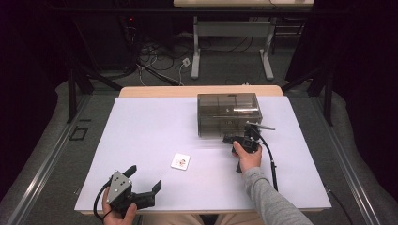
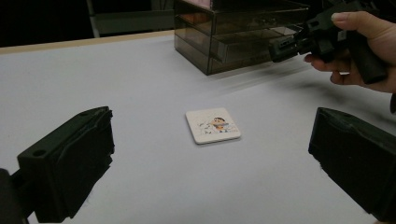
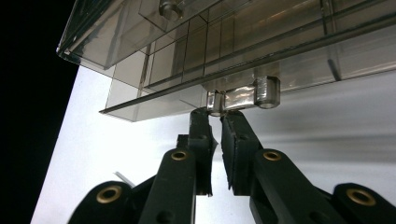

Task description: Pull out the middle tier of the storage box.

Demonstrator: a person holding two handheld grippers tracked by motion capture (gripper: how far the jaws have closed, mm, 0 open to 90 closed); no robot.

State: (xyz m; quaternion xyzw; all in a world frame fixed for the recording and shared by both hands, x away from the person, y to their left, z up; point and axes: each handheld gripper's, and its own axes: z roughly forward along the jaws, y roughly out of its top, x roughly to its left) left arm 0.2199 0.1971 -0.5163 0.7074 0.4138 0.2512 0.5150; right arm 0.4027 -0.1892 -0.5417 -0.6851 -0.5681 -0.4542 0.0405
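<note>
1. Over the table, high view: a smoky see-through drawer box (image 1: 228,114) stands on the white table sheet (image 1: 141,136), toward its far side. The right gripper (image 1: 230,138), held in the person's right hand (image 1: 247,157), sits right at the box's near face, with its tip against the lowest drawer front. A small square picture tile (image 1: 180,161) lies flat on the sheet, nearer the person than the box and to its left, well apart from it. The left gripper (image 1: 144,177) rests near the sheet's near edge, farther from the box than the tile is; its jaws stand wide apart and hold nothing.

2. Left gripper view: the two black jaws rise at either side, wide open and empty. The picture tile (image 2: 212,125) lies between and beyond them, untouched. The drawer box (image 2: 233,35) stands behind the tile, and the right gripper (image 2: 280,49) meets the box's front at the right side, gripped by the right hand (image 2: 369,46).

3. Right gripper view: the jaws of the right gripper (image 3: 219,113) are nearly closed, their tips pinching the left end of the clear drawer handle (image 3: 243,95) on the underside edge of a drawer front of the drawer box (image 3: 210,42). The drawer appears slightly out from the box's frame.
</note>
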